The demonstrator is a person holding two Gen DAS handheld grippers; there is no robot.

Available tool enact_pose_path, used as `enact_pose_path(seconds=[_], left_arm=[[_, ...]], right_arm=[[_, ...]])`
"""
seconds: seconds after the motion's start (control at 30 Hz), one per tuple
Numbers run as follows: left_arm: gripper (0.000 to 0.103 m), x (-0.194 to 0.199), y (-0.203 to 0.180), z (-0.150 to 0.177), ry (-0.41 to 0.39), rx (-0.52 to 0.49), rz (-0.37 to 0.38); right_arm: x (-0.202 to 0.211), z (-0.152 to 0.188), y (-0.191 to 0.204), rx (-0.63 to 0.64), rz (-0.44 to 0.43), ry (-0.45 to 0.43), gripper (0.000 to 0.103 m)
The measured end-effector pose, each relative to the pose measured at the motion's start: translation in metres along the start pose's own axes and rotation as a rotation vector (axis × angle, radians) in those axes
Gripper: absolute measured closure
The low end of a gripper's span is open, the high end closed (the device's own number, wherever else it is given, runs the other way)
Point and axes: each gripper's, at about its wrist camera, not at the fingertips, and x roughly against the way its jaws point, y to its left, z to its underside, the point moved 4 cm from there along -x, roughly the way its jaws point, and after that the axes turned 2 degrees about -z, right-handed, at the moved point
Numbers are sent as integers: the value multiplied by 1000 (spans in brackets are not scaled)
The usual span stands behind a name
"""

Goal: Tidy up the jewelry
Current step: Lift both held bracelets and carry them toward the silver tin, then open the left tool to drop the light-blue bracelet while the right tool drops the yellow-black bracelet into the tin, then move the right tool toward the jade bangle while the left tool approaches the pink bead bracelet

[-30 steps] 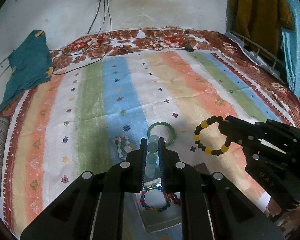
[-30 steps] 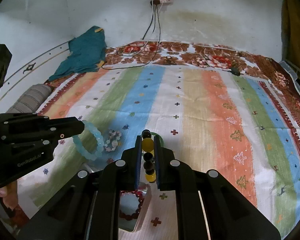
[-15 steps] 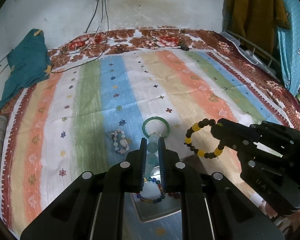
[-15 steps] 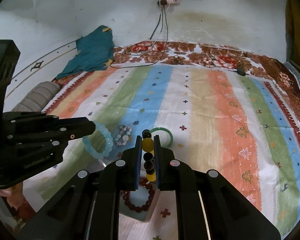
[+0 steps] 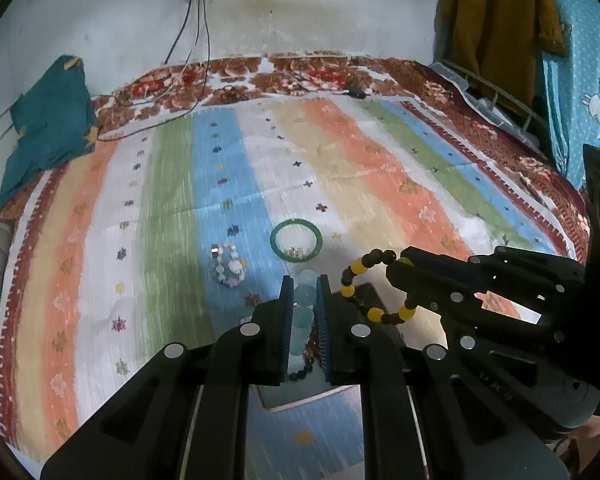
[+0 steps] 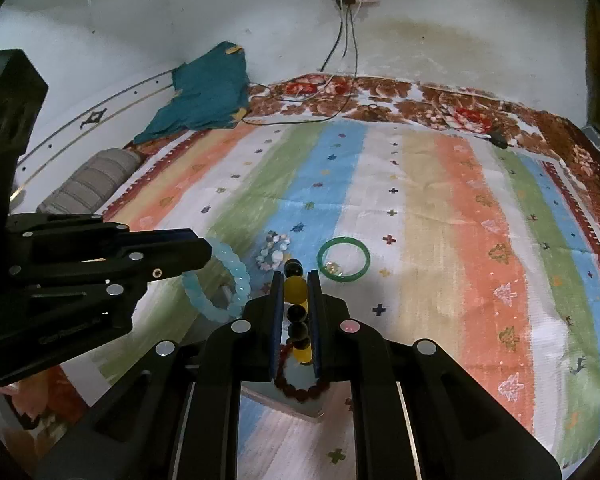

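Left gripper (image 5: 305,300) clamped on pale blue bracelet (image 5: 303,312), right gripper (image 6: 296,308) clamped on yellow-and-black bracelet (image 6: 297,300), green bangle (image 6: 343,260) on striped blanket (image 6: 440,220)

Pale blue bead bracelet (image 6: 224,284) hung clamped in left tongs (image 5: 305,300). Black-and-yellow bead bracelet (image 5: 370,286) hung clamped in right tongs (image 6: 295,300). Green bangle (image 5: 296,239) lay flat on bed, small shiny piece inside it. White-bead bracelet (image 5: 230,264) lay bunched just left of bangle. Dark red bracelet (image 6: 300,384) and multicolour one (image 5: 302,370) lay in tray (image 6: 296,402) below tongs.
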Motion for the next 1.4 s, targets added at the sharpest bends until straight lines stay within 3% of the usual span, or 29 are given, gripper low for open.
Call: enact_pose_path(seconds=[0.13,0.23,0.33,0.5,0.97,1.4], left_arm=[[87,2,9,0,4,40,-15],[78,2,17,-2,3,72,-26],[77,-1,27,-3,11,100,-46],[66,-9,38,-4,30,125,-74],[56,-37,71,-12,78,189,-131],[49,-74,81,-17,140,141,-194]], right_arm=[[-4,5,-3,-17,0,28,88],[-7,4,-11,-40,27,33,73],[-11,6,-22,-68,48,49,71],[-18,5,-34,-96,71,64,60],[-34,-6,-62,-172,89,79,41],[-58,-14,-76,-170,128,104,26]])
